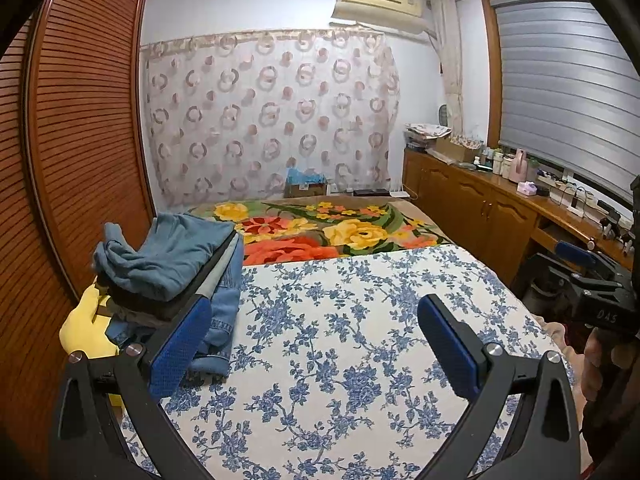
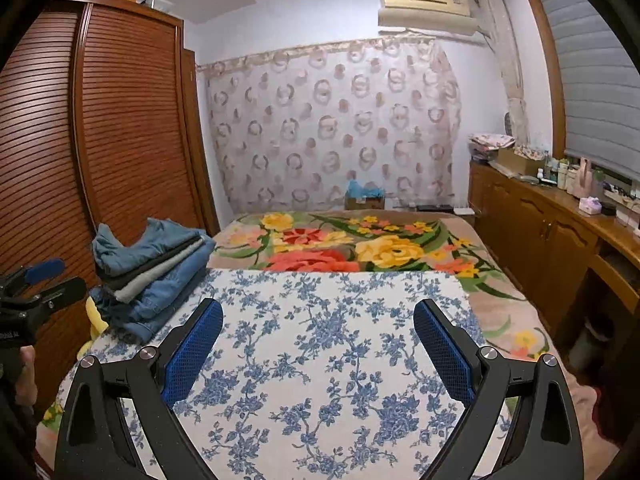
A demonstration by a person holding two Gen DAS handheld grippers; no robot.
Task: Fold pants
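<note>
Left gripper [image 1: 316, 344] spread wide and empty, right gripper [image 2: 318, 346] likewise, folded pants [image 1: 172, 268] stacked just beyond left finger [image 1: 180, 344], on sheet [image 1: 352, 320].

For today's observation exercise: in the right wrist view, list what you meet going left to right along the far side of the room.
Louvered wardrobe → stack of folded pants → flowered blanket → wooden cabinet.

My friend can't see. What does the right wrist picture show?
The open right gripper hovers empty over a blue-flowered sheet on a bed. A stack of folded pants sits at the sheet's left edge, by a wooden wardrobe.
</note>
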